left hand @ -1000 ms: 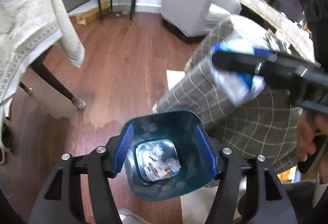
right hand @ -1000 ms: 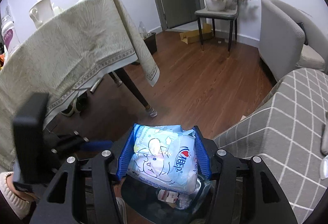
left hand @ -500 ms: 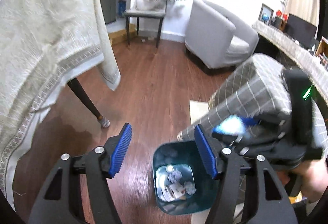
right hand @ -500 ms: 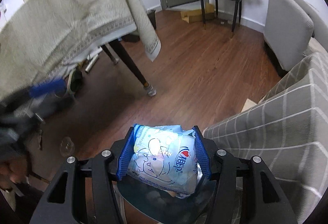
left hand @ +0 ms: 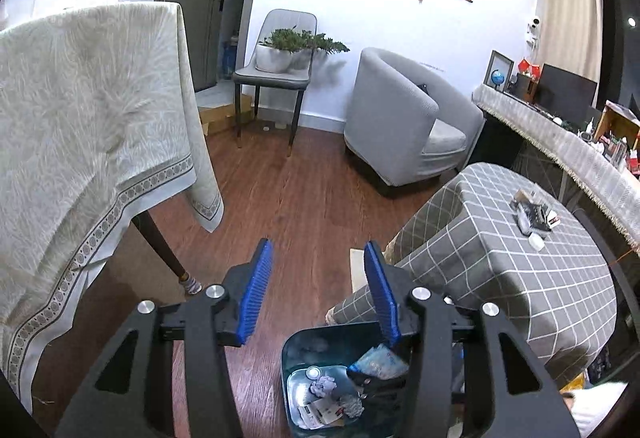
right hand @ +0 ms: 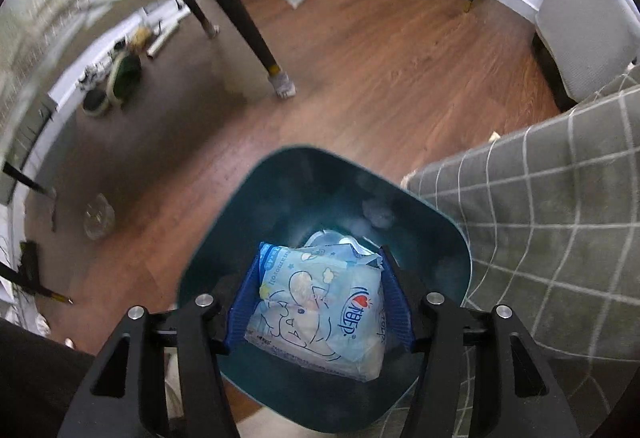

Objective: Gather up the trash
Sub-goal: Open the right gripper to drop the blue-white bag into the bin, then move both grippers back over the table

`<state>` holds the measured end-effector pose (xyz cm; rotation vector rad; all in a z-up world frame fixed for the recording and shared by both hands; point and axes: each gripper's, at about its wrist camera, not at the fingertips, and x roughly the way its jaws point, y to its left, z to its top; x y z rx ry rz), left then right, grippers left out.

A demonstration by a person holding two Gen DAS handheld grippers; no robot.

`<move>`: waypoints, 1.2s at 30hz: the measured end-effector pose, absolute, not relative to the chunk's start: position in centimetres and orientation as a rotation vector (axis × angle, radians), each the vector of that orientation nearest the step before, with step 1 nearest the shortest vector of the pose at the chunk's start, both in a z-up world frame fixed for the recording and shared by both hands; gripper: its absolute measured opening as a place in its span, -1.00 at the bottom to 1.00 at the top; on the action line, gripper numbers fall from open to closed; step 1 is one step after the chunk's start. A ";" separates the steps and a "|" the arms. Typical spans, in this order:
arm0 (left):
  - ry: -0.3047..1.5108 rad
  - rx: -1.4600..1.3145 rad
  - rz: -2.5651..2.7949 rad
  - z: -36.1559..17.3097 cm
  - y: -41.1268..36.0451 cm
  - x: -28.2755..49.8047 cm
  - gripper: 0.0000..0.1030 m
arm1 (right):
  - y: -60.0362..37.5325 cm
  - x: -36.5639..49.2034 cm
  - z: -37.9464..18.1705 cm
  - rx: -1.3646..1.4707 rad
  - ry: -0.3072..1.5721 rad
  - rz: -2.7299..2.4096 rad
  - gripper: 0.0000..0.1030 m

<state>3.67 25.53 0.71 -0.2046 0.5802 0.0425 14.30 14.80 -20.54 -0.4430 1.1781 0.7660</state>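
A dark teal trash bin stands on the wood floor beside a table with a grey checked cloth. My right gripper is shut on a light blue tissue pack and holds it inside the bin's mouth. In the left wrist view the bin is at the bottom with paper scraps inside, and the tissue pack shows in it. My left gripper is open and empty, above and to the left of the bin.
A cream-clothed table with dark legs stands at the left. A grey armchair and a chair with a plant are at the back. Small items lie on the checked table. A clear wrapper lies on the floor.
My right gripper has lowered the tissue pack down into the bin's mouth. My left gripper has risen and pulled back from the bin, still open.
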 end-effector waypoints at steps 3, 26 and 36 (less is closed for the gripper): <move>0.564 -0.223 0.049 1.3 25.7 3.3 -0.03 | 14.7 14.2 -21.7 -0.454 1.206 0.763 0.19; 0.456 -0.258 0.050 5.7 23.5 3.6 0.26 | 11.7 11.7 -9.1 -0.375 0.875 0.876 0.37; 0.455 -0.212 0.014 5.8 19.8 5.2 0.53 | 5.5 13.7 -3.5 -0.252 0.739 0.790 0.50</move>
